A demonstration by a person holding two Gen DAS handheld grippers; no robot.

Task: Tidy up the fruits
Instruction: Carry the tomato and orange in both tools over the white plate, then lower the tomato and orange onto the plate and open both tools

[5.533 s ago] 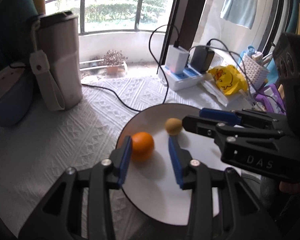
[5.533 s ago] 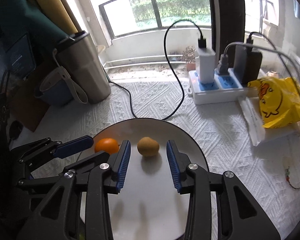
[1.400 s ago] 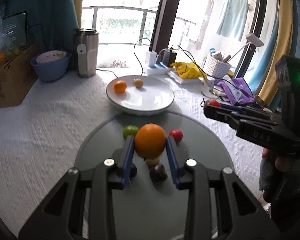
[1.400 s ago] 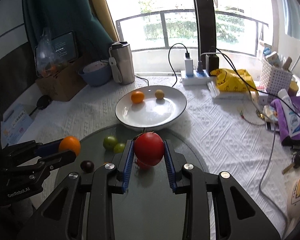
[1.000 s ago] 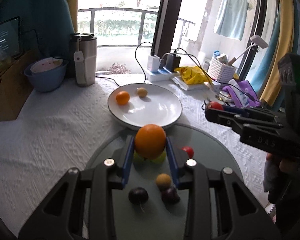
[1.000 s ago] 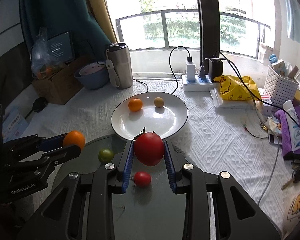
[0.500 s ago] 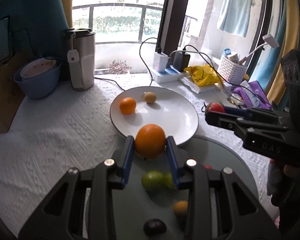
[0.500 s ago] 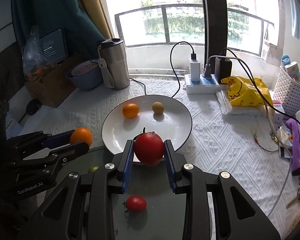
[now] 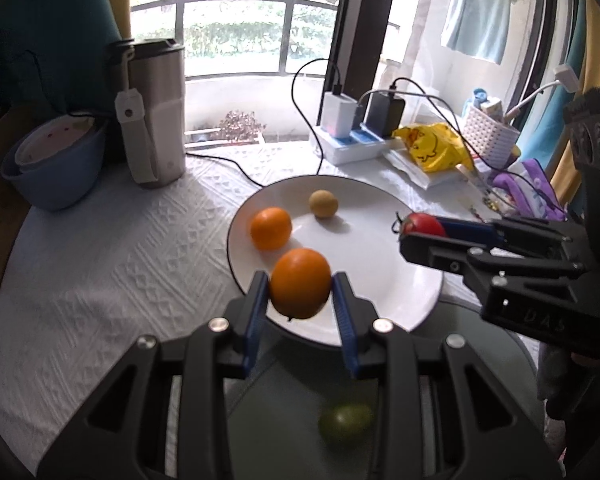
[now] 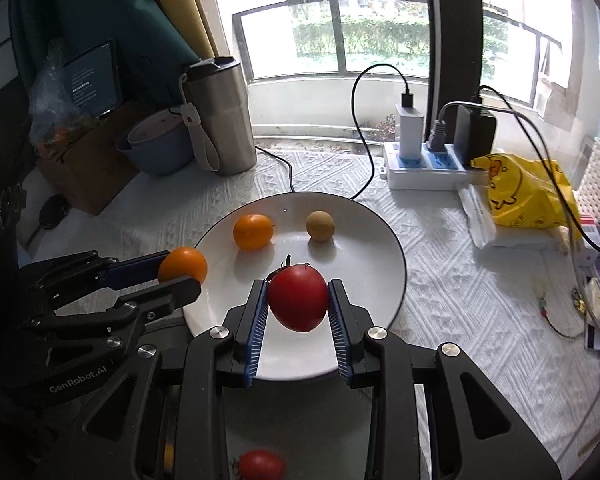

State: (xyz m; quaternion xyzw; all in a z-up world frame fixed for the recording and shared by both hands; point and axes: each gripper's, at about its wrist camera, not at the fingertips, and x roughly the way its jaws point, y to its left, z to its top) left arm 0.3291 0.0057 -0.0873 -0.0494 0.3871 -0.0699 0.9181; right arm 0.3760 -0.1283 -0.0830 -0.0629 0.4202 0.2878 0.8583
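Our left gripper (image 9: 300, 292) fingers clamp an orange (image 9: 300, 282), right gripper (image 10: 298, 304) fingers a tomato (image 10: 298, 302); beyond them, white plate (image 10: 380, 248) on quilted worktop (image 10: 460, 300) before the balcony window (image 10: 340, 32)

Daylight from the overexposed window (image 9: 236, 28); fisheye-bent edges, near foreground blurred.

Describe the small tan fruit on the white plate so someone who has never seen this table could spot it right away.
Find the white plate in the middle of the white patterned tablecloth. Two loose fruits lie on its far half, side by side. The tan fruit is the right one: dull yellowish brown and smaller than the glossy orange to its left.
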